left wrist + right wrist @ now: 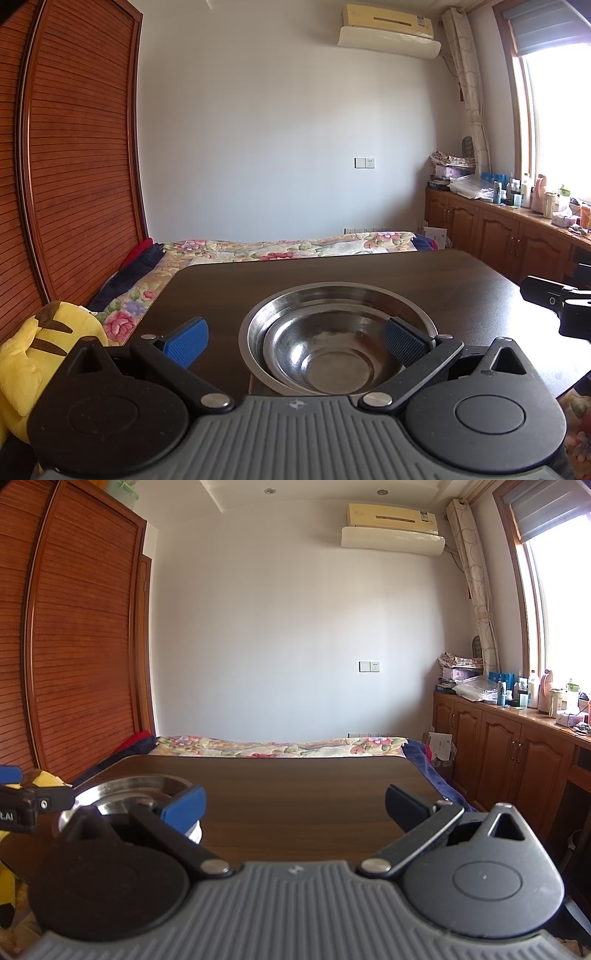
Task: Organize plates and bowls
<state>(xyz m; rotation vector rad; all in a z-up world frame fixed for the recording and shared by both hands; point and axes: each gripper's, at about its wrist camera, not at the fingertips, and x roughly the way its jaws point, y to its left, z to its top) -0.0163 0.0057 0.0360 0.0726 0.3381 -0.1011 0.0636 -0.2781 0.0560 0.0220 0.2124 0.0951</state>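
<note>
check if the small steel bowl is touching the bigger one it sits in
Touching: the left wrist view shows the small bowl nested inside the large bowl, resting against its inner wall.

Each tool (295, 341) (294, 808) has a ribbed grey body, black round housings, silver pivot screws and blue textured fingers (188, 341).

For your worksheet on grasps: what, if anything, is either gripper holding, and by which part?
Nothing: the left gripper stands open around the nested steel bowls, and the right gripper is open too.

The left gripper (295, 341) holds its blue-padded fingers (188, 341) spread wide apart; the right gripper (295, 810) likewise gapes, level and empty.
</note>
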